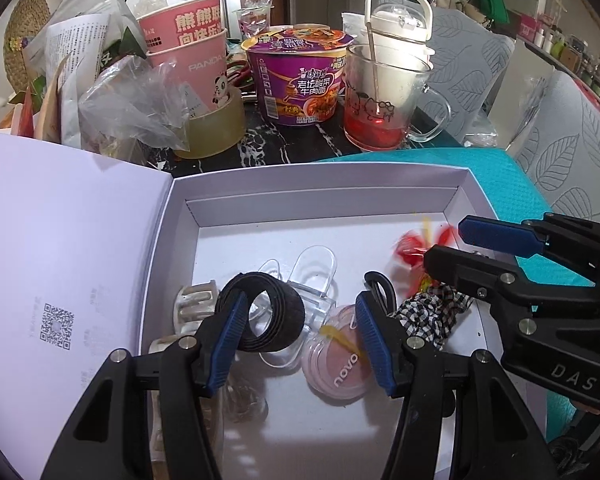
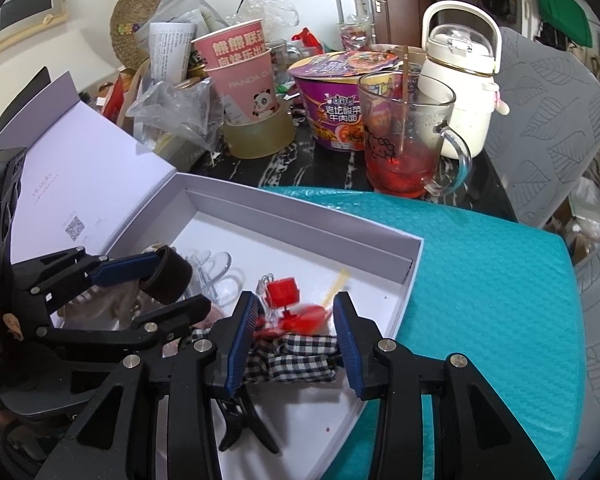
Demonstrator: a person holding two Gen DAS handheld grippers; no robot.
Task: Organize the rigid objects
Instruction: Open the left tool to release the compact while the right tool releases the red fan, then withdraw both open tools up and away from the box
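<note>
Both grippers hang over an open white box on a teal mat, its lid folded out to the left.

Left side: the left gripper has its jaws set apart, and a black elastic band roll sits against the left pad. In the right wrist view the roll seems hooked over that 1 finger, not pinched between the 2, so I record this claw as released. The roll looks light, soft-walled and springy; it would squash if clamped across its ring, so the wall is the sensible place to take hold. Its open axis points roughly toward the camera, tilted.

Centre of the box floor: clear plastic clips and a pink round compact, lying flat. The compact is rigid and smooth (likely slippery), best gripped across its rim.

Right side: the right gripper stands with jaws parted, pads beside a red ornament and a checked fabric bow. The ornament is blurred; no pad visibly presses on it, so released. A black claw clip lies beneath, long axis running toward the box's near edge.
</note>
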